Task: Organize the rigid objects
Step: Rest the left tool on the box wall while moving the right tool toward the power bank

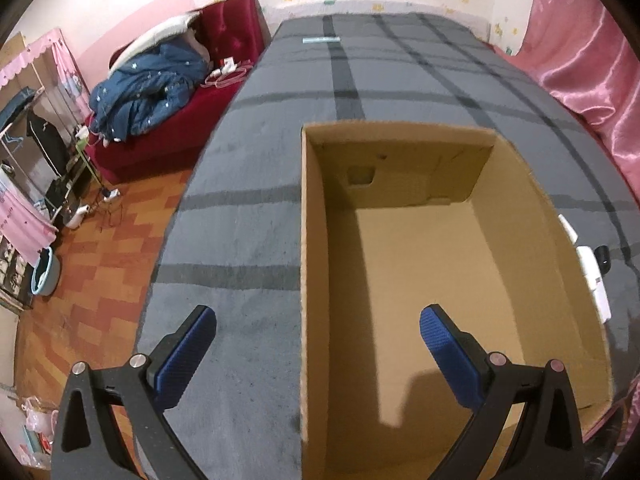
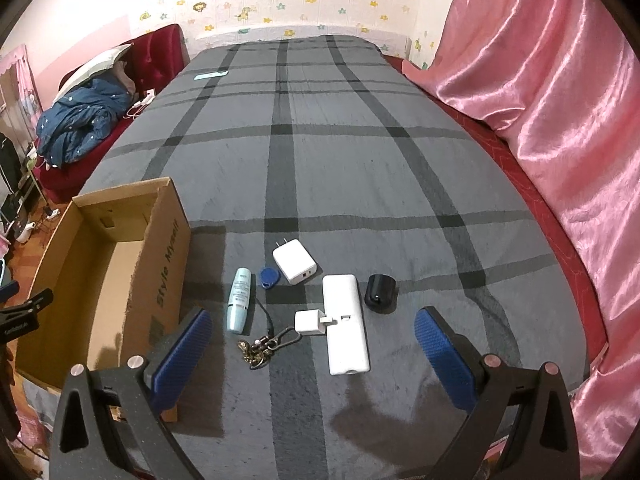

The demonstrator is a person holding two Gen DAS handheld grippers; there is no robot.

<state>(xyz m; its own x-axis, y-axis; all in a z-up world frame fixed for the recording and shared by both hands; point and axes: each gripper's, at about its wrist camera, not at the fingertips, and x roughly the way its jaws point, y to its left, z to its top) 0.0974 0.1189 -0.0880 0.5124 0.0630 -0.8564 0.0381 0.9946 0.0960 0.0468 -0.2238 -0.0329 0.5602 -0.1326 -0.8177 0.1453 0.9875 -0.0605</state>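
Left wrist view: empty cardboard box [image 1: 420, 280] on a grey plaid blanket [image 1: 248, 160], left gripper [image 1: 318, 344] spread wide, holding nothing.
Its jaws straddle the box's left wall; bare blanket runs left to the bed edge, with a red sofa [image 1: 192, 120] and tiled floor beyond. Right wrist view: right gripper [image 2: 313, 340] likewise wide and empty above items hidden from the other view: tube [image 2: 239, 300], blue fob [image 2: 266, 277], large charger [image 2: 294, 261], small plug [image 2: 310, 323], white remote [image 2: 345, 324], black cap [image 2: 380, 293], keyring [image 2: 264, 346]. Pink curtain [image 2: 560, 140] lines the right side.
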